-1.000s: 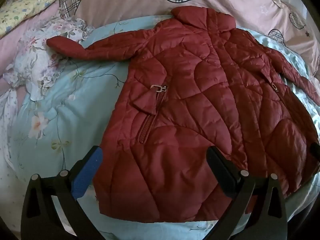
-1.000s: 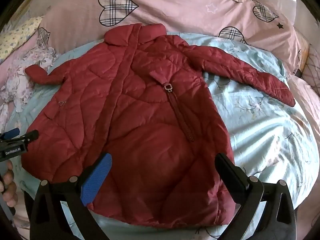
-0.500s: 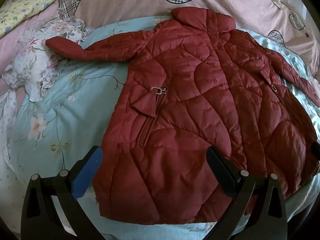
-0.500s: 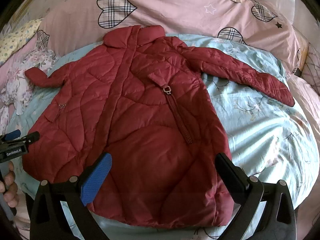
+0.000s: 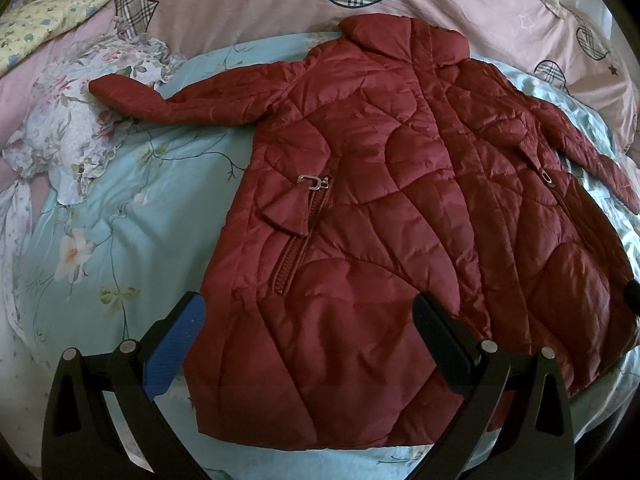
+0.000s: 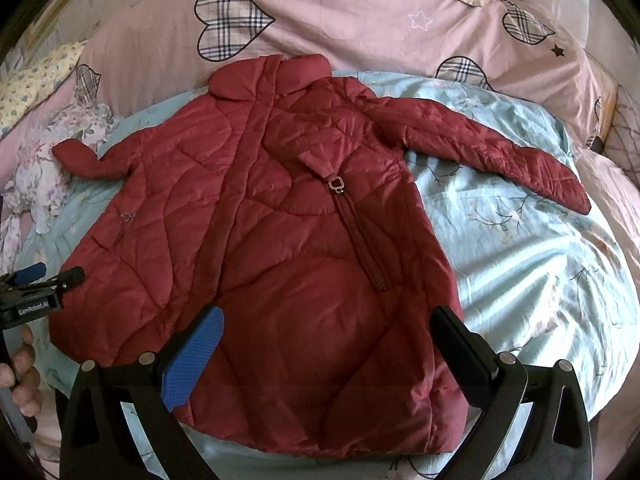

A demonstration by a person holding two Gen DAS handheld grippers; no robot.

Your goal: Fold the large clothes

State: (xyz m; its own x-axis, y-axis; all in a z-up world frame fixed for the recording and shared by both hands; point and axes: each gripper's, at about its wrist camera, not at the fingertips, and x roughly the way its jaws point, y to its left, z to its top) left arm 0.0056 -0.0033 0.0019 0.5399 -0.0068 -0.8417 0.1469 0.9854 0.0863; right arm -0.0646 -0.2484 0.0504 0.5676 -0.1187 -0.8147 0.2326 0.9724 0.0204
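A dark red quilted coat (image 5: 392, 208) (image 6: 288, 240) lies flat, front up, on a light blue floral bedspread (image 5: 120, 220) (image 6: 540, 272), collar toward the pillows and both sleeves spread out to the sides. My left gripper (image 5: 310, 308) hovers open above the coat's lower left hem, nothing between its fingers. My right gripper (image 6: 328, 320) hovers open above the lower right part of the coat, also empty. In the right wrist view the left gripper (image 6: 44, 278) shows at the left edge, held by a hand (image 6: 18, 376).
Pink bedding with plaid heart patches (image 6: 360, 20) (image 5: 280, 4) lies beyond the collar. A white floral ruffled cloth (image 5: 80, 128) sits under the left sleeve's cuff. A yellow floral pillow (image 5: 52, 20) is at far left. The bed's near edge runs just below the hem.
Both views have shifted slightly; the coat sits a little lower and nearer in frame. The coat itself lies as before and both grippers stay open.
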